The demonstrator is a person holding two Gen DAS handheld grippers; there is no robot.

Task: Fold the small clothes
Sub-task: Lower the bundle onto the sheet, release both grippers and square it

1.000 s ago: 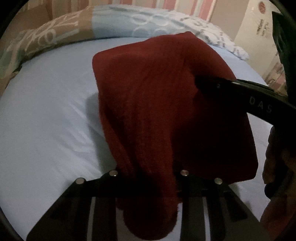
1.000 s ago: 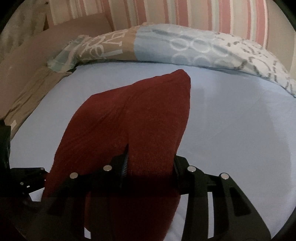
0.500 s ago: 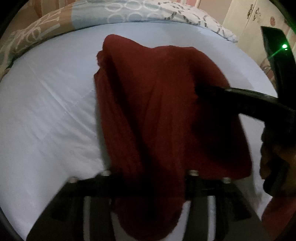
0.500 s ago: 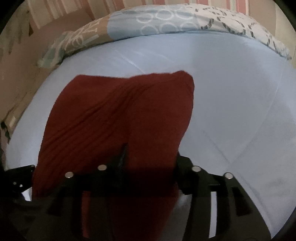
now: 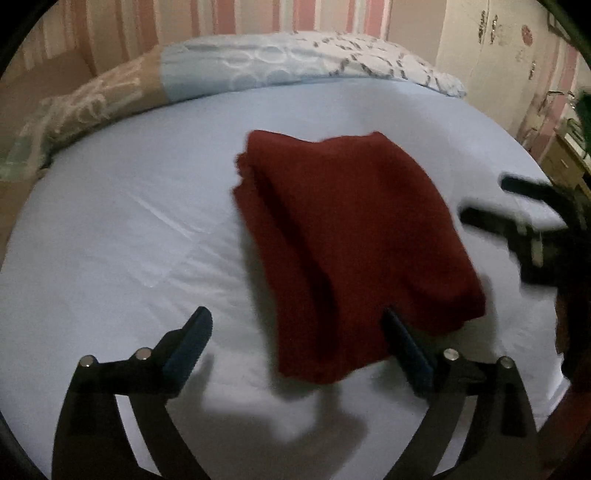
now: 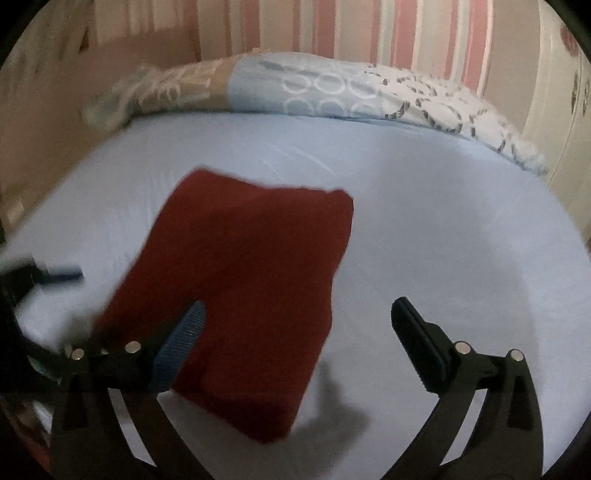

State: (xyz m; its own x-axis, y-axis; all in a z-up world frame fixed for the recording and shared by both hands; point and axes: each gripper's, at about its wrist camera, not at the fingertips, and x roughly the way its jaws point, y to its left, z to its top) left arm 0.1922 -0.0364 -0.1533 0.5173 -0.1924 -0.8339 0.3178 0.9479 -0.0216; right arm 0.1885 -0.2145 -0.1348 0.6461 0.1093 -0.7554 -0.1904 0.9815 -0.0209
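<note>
A dark red knitted garment (image 5: 354, 243) lies folded flat on the pale blue bed sheet (image 5: 122, 229); it also shows in the right wrist view (image 6: 243, 291). My left gripper (image 5: 299, 332) is open and empty, its fingers spread at the garment's near edge. My right gripper (image 6: 295, 325) is open and empty, just above the garment's near right corner. The right gripper also shows blurred at the right of the left wrist view (image 5: 517, 214), and the left gripper at the left edge of the right wrist view (image 6: 40, 277).
A patterned blue, tan and white duvet (image 5: 258, 70) is bunched along the far side of the bed, against a striped wall (image 6: 369, 33). A cream wardrobe (image 5: 498, 48) and a wooden piece of furniture (image 5: 561, 158) stand to the right.
Both grippers were shut on the red garment and have opened and let it go. It now lies folded on the sheet, and both grippers have pulled back from it.
</note>
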